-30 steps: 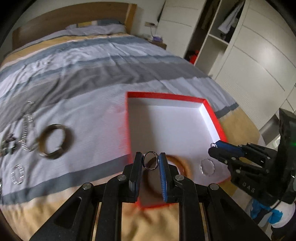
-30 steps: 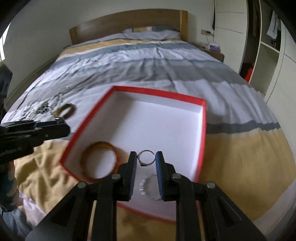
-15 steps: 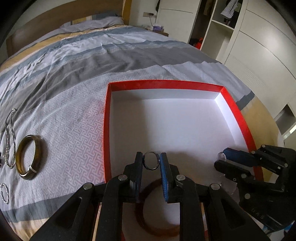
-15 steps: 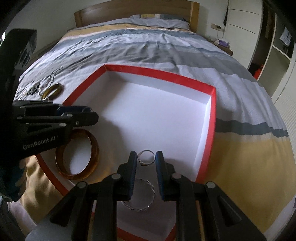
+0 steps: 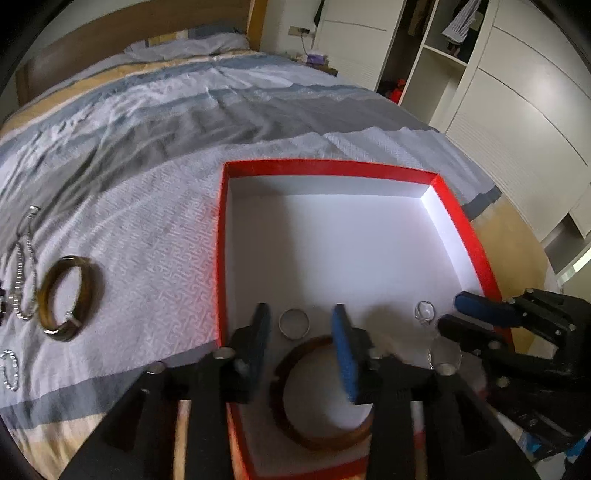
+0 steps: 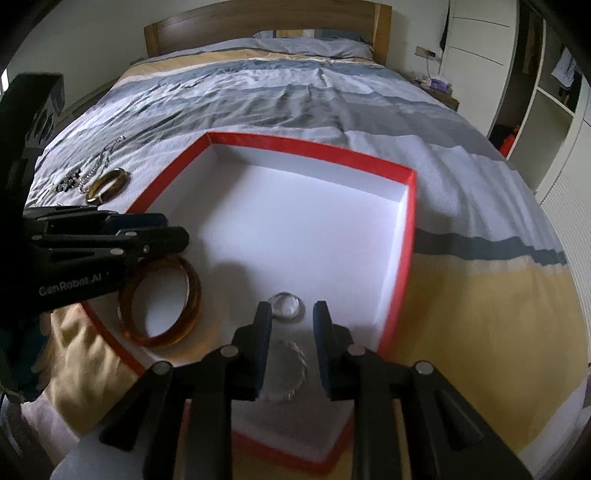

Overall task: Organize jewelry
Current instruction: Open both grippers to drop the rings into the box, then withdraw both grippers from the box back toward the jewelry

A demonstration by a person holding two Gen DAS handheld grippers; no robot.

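A red box [image 5: 332, 166] with a white inside lies on the bed. My left gripper [image 5: 300, 308] hangs over its near left part, jaws opening. A plain silver ring [image 5: 293, 324] lies loose on the box floor between its fingers, touching neither. An amber bangle [image 5: 321, 391] lies just below it. My right gripper [image 6: 292, 305] is over the near right part, jaws opening a little. A second ring [image 6: 284, 305] lies at its fingertips, free of the pads. A twisted silver bracelet [image 6: 291, 373] lies under that gripper.
On the bedspread left of the box lie an olive bangle [image 5: 68, 297], a silver chain [image 5: 24, 266] and a small bracelet [image 5: 9, 369]. White wardrobes [image 5: 517, 110] stand to the right of the bed. The wooden headboard [image 6: 258, 26] is at the far end.
The left jaws spread and their ring dropped onto the box floor. The right gripper's ring slipped out of the pads and lies on the floor. The left gripper sank slightly towards the box.
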